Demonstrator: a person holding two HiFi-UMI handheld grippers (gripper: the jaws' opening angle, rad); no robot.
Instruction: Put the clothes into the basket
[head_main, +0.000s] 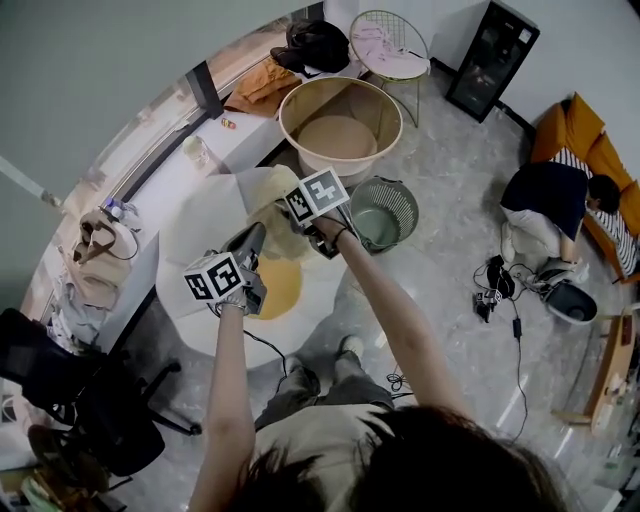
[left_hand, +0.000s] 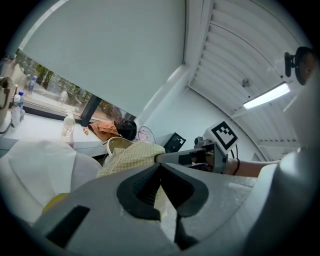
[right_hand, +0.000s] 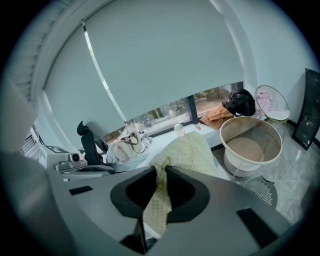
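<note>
The cloth (head_main: 268, 200), pale yellow and checked, is held up in the air between the two grippers, above the white table (head_main: 190, 230). It is not in the basket (head_main: 341, 100), which stands on the floor just past the table's far edge.

In the left gripper view, the left gripper (left_hand: 161, 167) is seen shut on the cloth. Its dark fingers (left_hand: 137, 187) meet at the tips, and a narrow fold of the fabric is pinched between them and runs down the gap. The rest of the cloth is bunched beyond the tips and reaches across to the right gripper, whose marker cube is seen at the right of that view.

In the right gripper view, the right gripper (right_hand: 159, 172) is likewise clamped on the cloth. Its fingers (right_hand: 190, 192) are nearly together, and a gathered strip of fabric is squeezed at the tips and hangs down between them. The wider part of the cloth is spread out ahead of the jaws, with the basket seen beyond it to the right.

A yellow piece (head_main: 277, 288) lies on the table beneath the grippers. A smaller wire basket (head_main: 400, 200) stands on the floor beside the big one. An orange garment (head_main: 262, 85) and a black bag (head_main: 318, 42) lie on the sill.
</note>
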